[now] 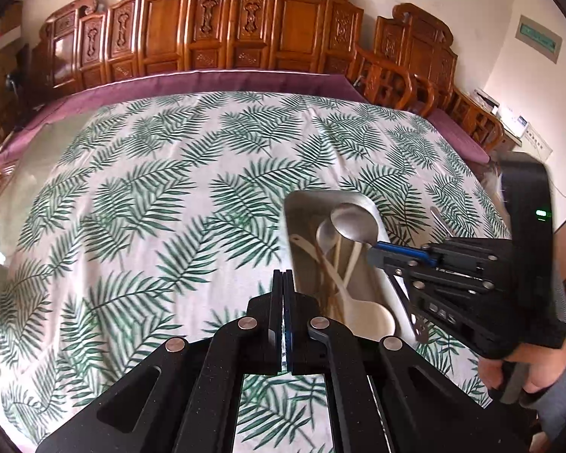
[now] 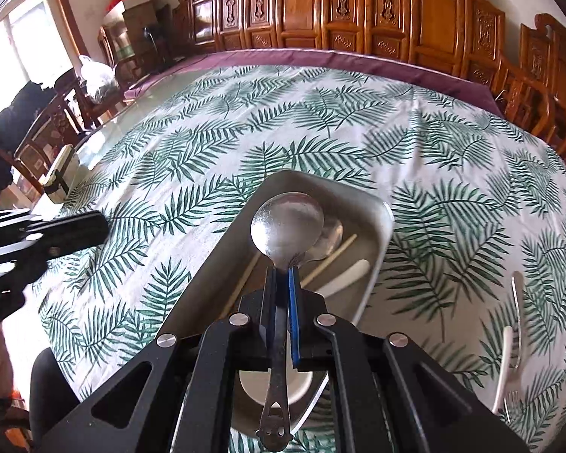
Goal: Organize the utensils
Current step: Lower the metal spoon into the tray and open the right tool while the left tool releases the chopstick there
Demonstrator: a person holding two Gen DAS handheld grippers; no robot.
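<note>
While the right gripper (image 2: pixel 282 275) carries a steel spoon (image 2: pixel 287 228) over the tray (image 2: pixel 383 222)
Jaws clamp its handle; left gripper (image 1: pixel 283 283) shut, empty; two utensils (image 2: pixel 511 339) wait at four o'clock on the bench.

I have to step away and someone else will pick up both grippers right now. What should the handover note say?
Right gripper: shut on the metal spoon at its neck, bowl held over the metal tray.
Left gripper: shut, empty, beside the tray over the leaf-print tablecloth.
Done: the tray already holds another metal spoon, white spoons and chopsticks.
Left: set the held spoon in the tray, then collect the utensils lying on the cloth to the tray's right; one looks like a fork, the rest I cannot make out.
</note>
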